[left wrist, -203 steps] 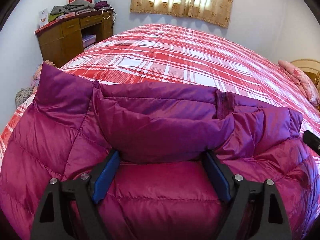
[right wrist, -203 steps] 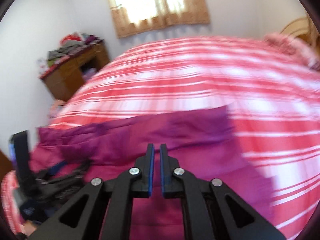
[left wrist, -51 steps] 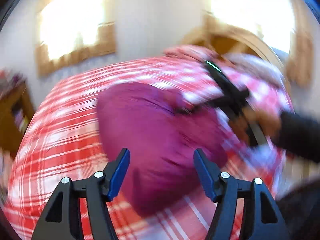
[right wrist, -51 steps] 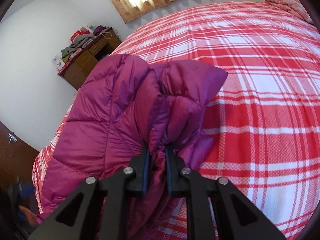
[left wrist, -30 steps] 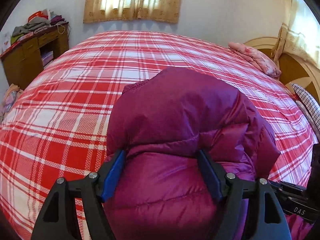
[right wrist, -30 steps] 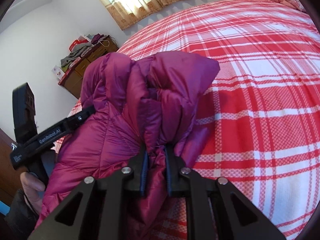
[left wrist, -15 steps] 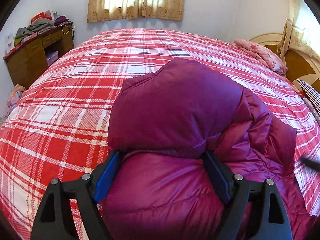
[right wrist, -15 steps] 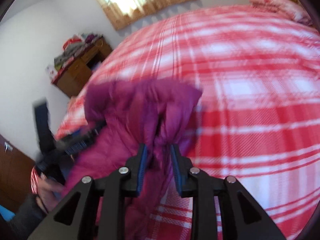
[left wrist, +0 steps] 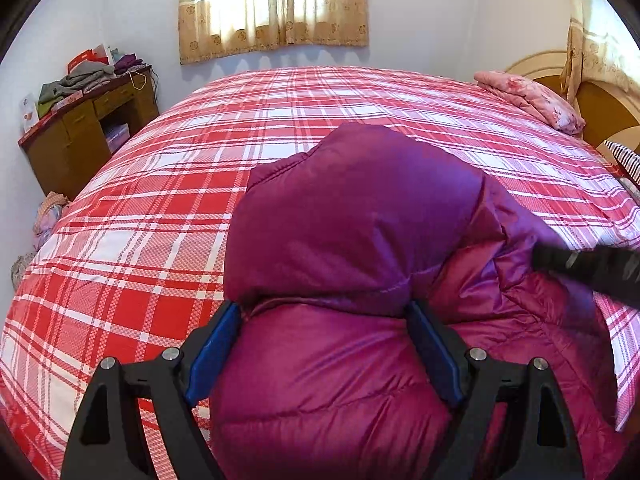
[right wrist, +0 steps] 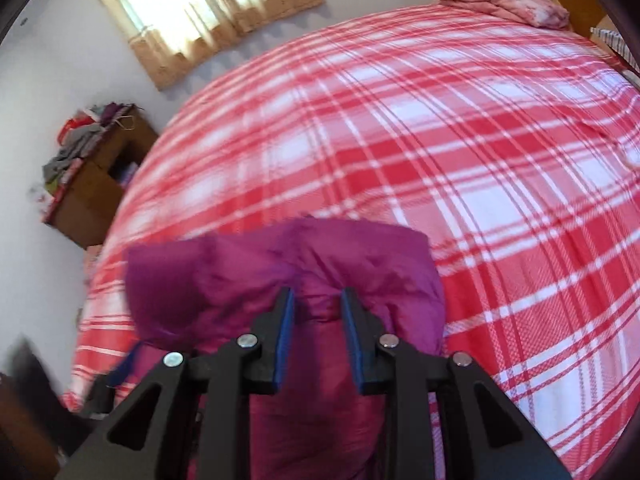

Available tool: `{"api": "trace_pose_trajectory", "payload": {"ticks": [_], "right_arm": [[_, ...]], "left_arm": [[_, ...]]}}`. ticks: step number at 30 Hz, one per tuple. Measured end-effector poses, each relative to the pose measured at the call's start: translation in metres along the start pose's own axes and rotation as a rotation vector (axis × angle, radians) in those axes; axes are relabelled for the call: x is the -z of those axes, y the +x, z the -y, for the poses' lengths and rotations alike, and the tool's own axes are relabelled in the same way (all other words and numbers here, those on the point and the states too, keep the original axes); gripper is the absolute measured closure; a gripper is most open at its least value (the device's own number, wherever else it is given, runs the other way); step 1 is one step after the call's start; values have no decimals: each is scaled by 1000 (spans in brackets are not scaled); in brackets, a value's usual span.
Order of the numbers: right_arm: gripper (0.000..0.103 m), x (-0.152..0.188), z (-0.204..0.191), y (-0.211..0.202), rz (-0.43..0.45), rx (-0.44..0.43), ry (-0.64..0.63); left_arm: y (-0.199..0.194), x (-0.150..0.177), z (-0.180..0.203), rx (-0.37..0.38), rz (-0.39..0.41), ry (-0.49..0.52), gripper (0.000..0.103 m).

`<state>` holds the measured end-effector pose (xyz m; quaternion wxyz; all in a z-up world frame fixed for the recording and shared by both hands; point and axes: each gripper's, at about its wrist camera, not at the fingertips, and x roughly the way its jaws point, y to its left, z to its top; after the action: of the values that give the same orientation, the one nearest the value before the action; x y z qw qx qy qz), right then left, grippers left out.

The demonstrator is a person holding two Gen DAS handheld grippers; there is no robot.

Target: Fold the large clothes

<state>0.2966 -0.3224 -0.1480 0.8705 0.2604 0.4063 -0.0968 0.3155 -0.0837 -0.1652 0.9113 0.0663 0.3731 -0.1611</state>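
My left gripper (left wrist: 325,344) sits spread wide over the folded purple jacket (left wrist: 352,216), which lies bundled near the front edge of the red plaid bed (left wrist: 140,216). My right gripper (right wrist: 317,334) has its jaws apart around a fold. I should press the puffy bulk flat and square the edges before letting it rest

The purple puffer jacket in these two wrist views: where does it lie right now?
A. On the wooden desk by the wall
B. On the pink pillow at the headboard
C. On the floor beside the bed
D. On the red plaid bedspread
D: the purple puffer jacket rests bunched on the red plaid bedspread, far from the wooden desk and the pink pillow.
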Motion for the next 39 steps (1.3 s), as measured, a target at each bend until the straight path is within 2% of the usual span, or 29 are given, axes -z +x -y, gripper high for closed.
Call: {"api": "trace_pose_trajectory", "payload": {"ticks": [5,9,13,18,21,23,27,33,39], "right_arm": [[80,14,16,14,59,-3,-50],[80,24,11,17,85,3,-77],[80,25,11,18,79,-26,-91],[80,26,17,20,83,-64,-74],[80,27,16,20,87,-39,-95],[80,27,16,21,88,-32,-99],[80,26,19,21,90,-50,-82],[80,26,13,23,92,-21,-100],[80,26,12,24,96,-26,-91]], "left_arm": [[2,-1,3,-8,-5,7,17],[3,-2,7,-26,-11,22,16],[0,-12,1,10,-41,14,16],[-11,-47,-17,-6,51,-52,16],[17,-56,-16,-4,-7,-58,16],[36,-51,-17,30,-57,-97,16],[50,-43,-20,55,-87,-128,12],[62,-38,-13,-13,-113,-102,5],[61,-36,0,-111,-81,-35,4]]}}
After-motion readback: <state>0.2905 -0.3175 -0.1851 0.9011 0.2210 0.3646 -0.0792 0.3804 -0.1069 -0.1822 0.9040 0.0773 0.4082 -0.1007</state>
